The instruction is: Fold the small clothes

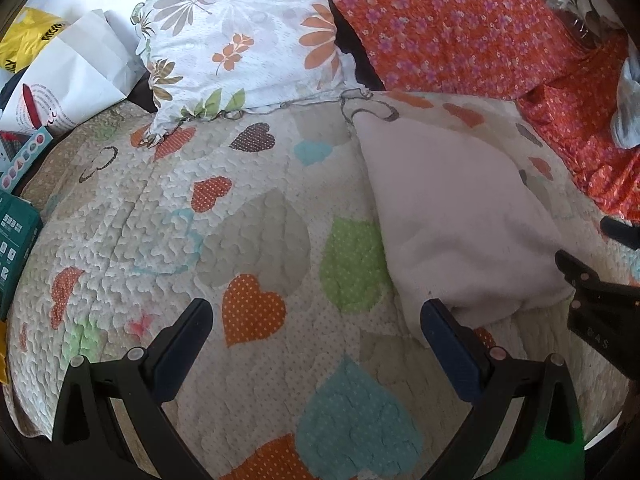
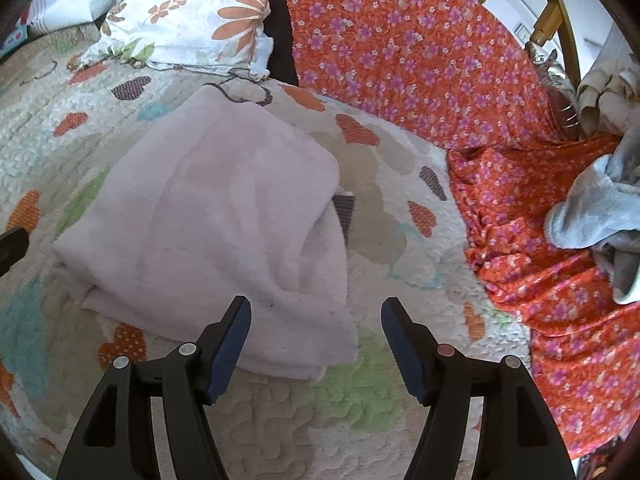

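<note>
A pale pink fleece garment (image 2: 224, 216) lies folded on the heart-patterned quilt (image 2: 280, 420); it also shows in the left wrist view (image 1: 460, 224) at the right. My left gripper (image 1: 316, 320) is open and empty above the quilt, its right finger at the garment's near left corner. My right gripper (image 2: 316, 320) is open and empty just above the garment's near right corner. The right gripper's body shows at the right edge of the left wrist view (image 1: 600, 304).
A white floral pillow (image 1: 248, 40) and an orange floral pillow (image 2: 420, 52) lie at the back. Orange floral cloth (image 2: 560, 280) with a grey garment (image 2: 592, 216) lies at the right. Paper bags (image 1: 72, 68) and boxes (image 1: 16, 240) sit at the left.
</note>
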`<action>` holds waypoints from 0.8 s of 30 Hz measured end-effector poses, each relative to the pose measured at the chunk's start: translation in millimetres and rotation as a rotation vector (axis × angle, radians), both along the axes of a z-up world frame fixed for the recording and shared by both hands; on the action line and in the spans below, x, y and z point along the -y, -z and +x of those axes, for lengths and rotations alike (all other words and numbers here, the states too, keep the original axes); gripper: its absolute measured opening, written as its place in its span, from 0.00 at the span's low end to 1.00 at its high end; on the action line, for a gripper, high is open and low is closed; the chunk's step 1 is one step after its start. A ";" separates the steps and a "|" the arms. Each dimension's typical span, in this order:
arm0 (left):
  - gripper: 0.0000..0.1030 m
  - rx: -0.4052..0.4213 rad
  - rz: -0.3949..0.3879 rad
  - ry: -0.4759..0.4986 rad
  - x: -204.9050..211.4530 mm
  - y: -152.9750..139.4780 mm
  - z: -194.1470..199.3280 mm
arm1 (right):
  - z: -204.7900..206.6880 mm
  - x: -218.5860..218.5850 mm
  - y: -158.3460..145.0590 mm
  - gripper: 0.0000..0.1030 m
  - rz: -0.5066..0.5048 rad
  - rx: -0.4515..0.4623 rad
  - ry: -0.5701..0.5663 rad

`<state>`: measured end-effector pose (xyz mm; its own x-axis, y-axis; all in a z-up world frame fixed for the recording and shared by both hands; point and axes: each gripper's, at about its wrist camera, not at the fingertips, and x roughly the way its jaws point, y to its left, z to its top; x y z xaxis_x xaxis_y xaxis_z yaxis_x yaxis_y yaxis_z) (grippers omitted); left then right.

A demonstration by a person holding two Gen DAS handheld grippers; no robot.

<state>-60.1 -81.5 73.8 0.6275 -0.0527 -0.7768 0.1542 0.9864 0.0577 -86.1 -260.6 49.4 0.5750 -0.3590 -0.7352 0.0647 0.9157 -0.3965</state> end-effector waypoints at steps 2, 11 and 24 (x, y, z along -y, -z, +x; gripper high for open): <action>1.00 0.001 0.006 0.003 0.9 0.8 -1.3 | -0.2 -1.4 1.5 0.71 -0.048 -0.001 0.015; 1.00 -0.012 0.037 0.018 6.2 8.2 -4.6 | -0.5 -7.7 12.2 0.75 -0.141 -0.047 0.001; 1.00 0.046 0.076 -0.008 5.5 0.2 -10.4 | -1.9 -9.4 9.4 0.75 -0.099 -0.026 -0.006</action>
<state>-70.5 -87.0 73.5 0.6624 0.0106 -0.7490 0.1422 0.9799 0.1397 -88.0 -251.2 40.1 0.5586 -0.4270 -0.7111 0.0474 0.8724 -0.4866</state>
